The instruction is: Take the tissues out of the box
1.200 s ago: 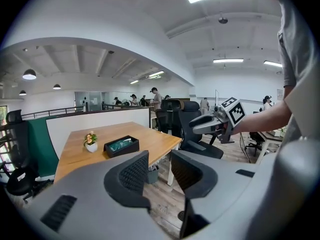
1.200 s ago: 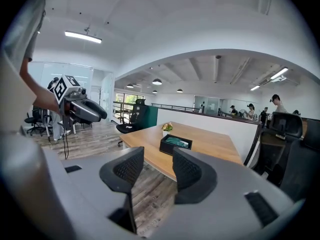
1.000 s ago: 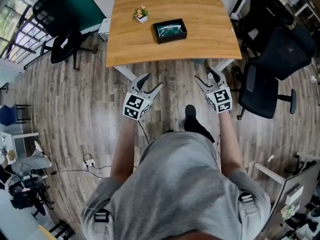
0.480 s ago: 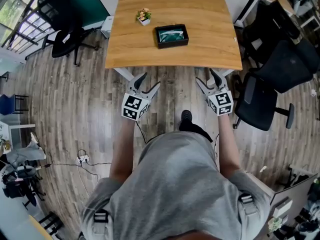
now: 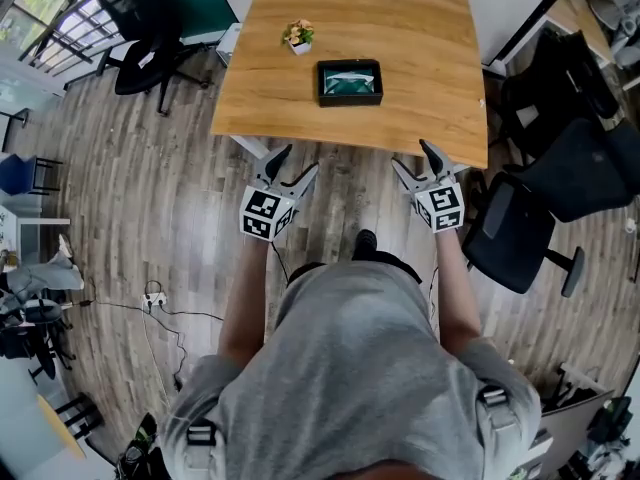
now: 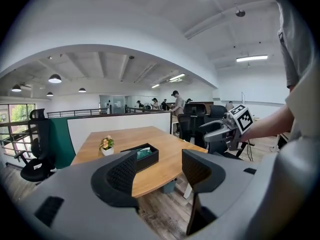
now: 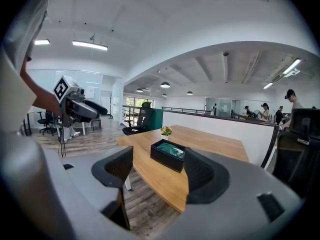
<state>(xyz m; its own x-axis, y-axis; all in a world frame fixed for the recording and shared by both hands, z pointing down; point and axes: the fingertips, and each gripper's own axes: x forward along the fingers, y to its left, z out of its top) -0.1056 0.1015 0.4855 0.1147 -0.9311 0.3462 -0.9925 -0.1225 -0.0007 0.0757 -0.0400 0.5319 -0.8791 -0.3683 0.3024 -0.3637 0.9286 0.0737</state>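
No legible text, brand or number, only square coded markers (image 5: 263, 213) on left gripper (image 5: 297, 160), right gripper (image 5: 411, 156)

The wooden table (image 5: 420, 48) bears a black box (image 5: 350, 101) and flower pot (image 5: 299, 38).

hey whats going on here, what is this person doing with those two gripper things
A person stands at the near edge of a wooden table with a hand-held gripper in each hand. The left gripper and the right gripper both have open jaws with nothing between them, and are held short of the table edge. On the table sits a black tissue box with teal-coloured tissues inside, and a small potted flower beside it. Nothing has been touched yet.
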